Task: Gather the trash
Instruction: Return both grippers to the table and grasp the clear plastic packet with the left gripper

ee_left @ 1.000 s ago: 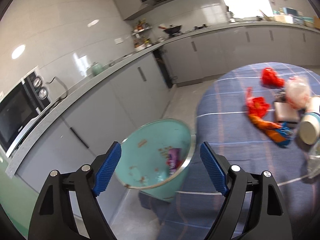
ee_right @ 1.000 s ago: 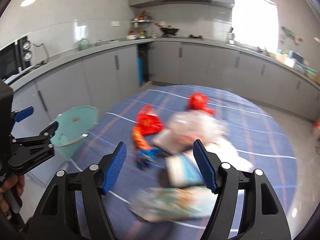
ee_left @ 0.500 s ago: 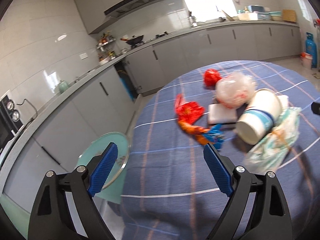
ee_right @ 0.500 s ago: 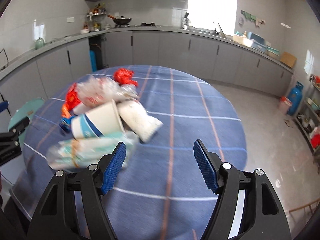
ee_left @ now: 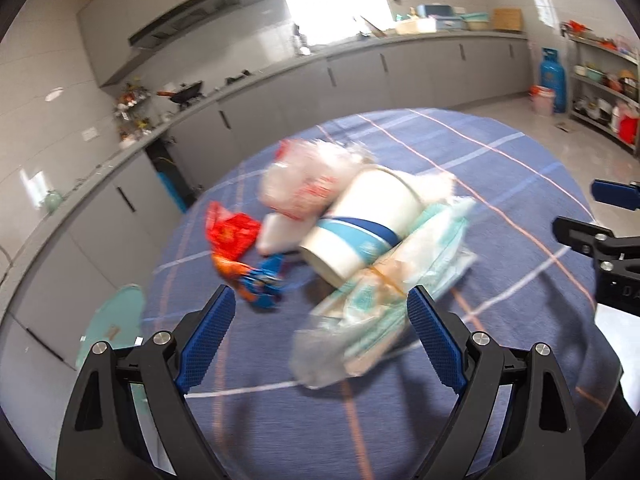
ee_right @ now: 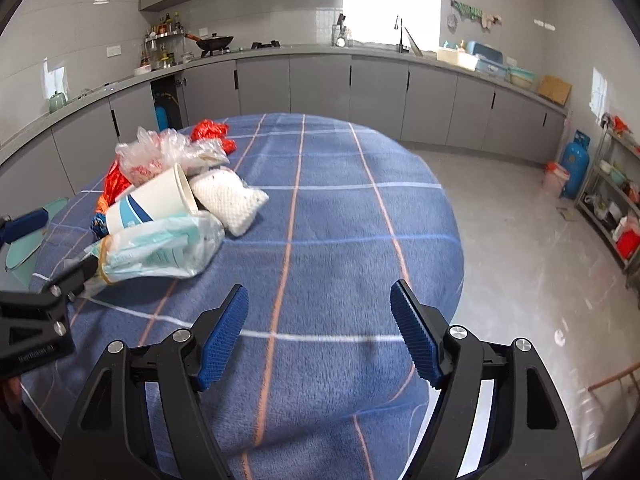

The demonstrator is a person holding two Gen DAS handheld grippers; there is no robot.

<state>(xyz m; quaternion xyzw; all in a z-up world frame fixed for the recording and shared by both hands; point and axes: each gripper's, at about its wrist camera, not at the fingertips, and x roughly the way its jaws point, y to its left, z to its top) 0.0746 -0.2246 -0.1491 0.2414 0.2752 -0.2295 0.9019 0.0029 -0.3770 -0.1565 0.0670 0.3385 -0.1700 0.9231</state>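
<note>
Both tongs, left (ee_left: pixel 320 338) and right (ee_right: pixel 318 336), have swung from bin (ee_left: pixel 114 320) toward trash pile (ee_left: pixel 360 232).

Blue plaid tablecloth (ee_right: pixel 328 216), red wrappers (ee_right: pixel 210 130)

Fuzzy cloth tablecloth (ee_right: pixel 320 240); matt paper cup (ee_right: pixel 152 200); glossy crinkled plastic bag (ee_right: pixel 160 250); glossy wall tiles (ee_right: pixel 80 40).

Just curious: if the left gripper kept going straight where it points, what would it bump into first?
Probably the clear plastic bag of pale green packets lying between its open fingers; the paper cup sits just behind. Depth is uncertain.
</note>
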